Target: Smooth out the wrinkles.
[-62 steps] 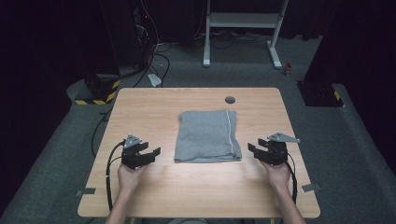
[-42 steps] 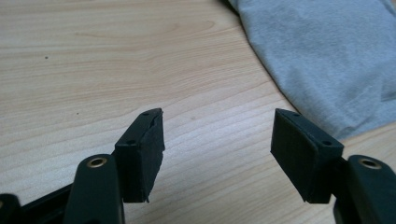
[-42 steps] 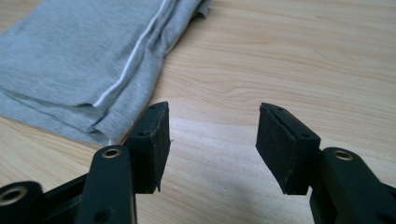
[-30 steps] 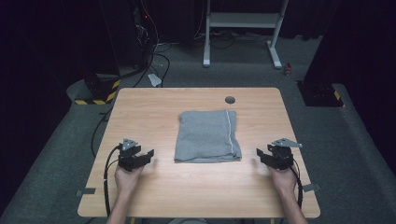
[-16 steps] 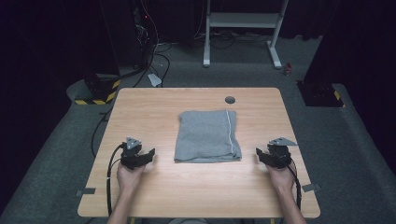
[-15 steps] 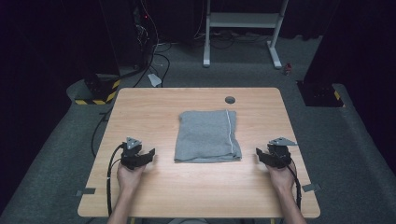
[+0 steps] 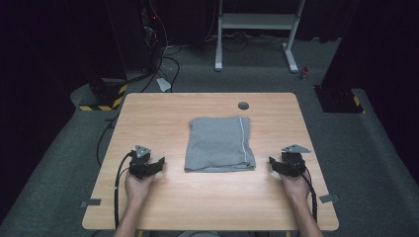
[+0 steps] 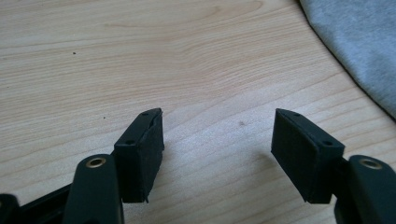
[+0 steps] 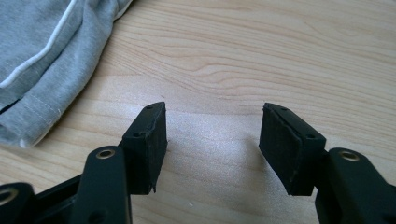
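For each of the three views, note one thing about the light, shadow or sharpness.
High view: the wooden table is brightly lit, the floor beyond falls into darkness. Left gripper view: the tongs cast soft shadows on sharp wood grain. Right gripper view: a pale glare lies between the tongs; the grey folded garment looks crisp.

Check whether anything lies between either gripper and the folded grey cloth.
Nothing visible does. Bare table separates the left gripper and the right gripper from the folded grey cloth. Both grippers stand open and empty, apart from its edges.
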A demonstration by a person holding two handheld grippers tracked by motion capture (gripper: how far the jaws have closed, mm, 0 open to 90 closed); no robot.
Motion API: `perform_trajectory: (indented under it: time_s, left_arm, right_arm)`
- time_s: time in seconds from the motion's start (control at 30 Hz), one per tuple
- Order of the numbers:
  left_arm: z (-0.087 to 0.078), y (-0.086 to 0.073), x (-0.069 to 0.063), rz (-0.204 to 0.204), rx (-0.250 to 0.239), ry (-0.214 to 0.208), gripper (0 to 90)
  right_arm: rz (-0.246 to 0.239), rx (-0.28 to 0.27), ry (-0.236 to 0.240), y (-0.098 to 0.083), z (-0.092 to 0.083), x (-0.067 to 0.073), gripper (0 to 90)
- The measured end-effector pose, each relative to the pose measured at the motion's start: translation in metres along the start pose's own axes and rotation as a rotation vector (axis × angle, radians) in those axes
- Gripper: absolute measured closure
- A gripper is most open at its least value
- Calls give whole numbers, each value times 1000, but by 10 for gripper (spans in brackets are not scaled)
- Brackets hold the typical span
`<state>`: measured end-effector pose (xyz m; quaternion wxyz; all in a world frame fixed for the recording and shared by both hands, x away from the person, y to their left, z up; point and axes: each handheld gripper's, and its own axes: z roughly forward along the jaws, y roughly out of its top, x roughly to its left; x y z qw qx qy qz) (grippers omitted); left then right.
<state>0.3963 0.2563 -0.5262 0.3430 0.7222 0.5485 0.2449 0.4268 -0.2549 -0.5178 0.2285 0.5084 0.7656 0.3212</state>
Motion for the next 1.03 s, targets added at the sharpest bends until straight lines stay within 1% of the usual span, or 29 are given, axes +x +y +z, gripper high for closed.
perform_trajectory:
  time_s: [0.07, 0.1, 0.13, 0.23, 0.27, 0.3, 0.33, 0.4, 0.47, 0.5, 0.53, 0.57, 0.6, 0.67, 1.03]
  left_arm:
    - [0, 0, 0, -3, -1, 1, 344]
    - [-1, 0, 1, 6, -3, 7, 344]
    - [0, 0, 0, 1, -2, 5, 344]
    - [1, 0, 0, 10, 12, 11, 344]
    - [2, -1, -1, 10, 7, 13, 344]
    - [1, 0, -1, 10, 3, 9, 344]
    - [1, 0, -1, 12, 5, 5, 344]
    - [1, -1, -2, 15, 10, 4, 341]
    - [2, -1, -2, 16, 15, 6, 329]
    - [2, -1, -3, 23, 19, 8, 320]
    - [2, -1, -3, 33, 24, 10, 315]
    - [1, -1, -4, 28, 25, 5, 304]
    - [1, -1, -5, 33, 28, 4, 295]
    - [1, -2, -5, 36, 28, 6, 284]
    - [1, -2, -5, 36, 28, 5, 282]
  right_arm:
    - [4, 4, 0, 0, 1, 0, 409]
    - [0, 6, 2, 0, 2, 0, 408]
    - [11, 11, -2, -1, 3, 1, 405]
    - [5, 9, -2, -1, 3, 2, 405]
    - [2, 9, 0, -1, 3, 2, 403]
    - [-3, 6, 1, -1, 3, 2, 399]
    - [5, 9, 6, -1, 3, 1, 390]
    - [3, 4, 10, -2, 3, 1, 381]
    - [3, -6, 8, -4, 3, 1, 359]
    - [-1, -8, 7, -4, 3, 0, 351]
    - [-2, -6, 7, -4, 3, 0, 342]
    - [2, -4, 8, -4, 3, 0, 335]
    - [4, -3, 8, -4, 3, 0, 331]
    - [2, -3, 8, -4, 3, 0, 331]
    - [2, -3, 8, -4, 3, 0, 331]
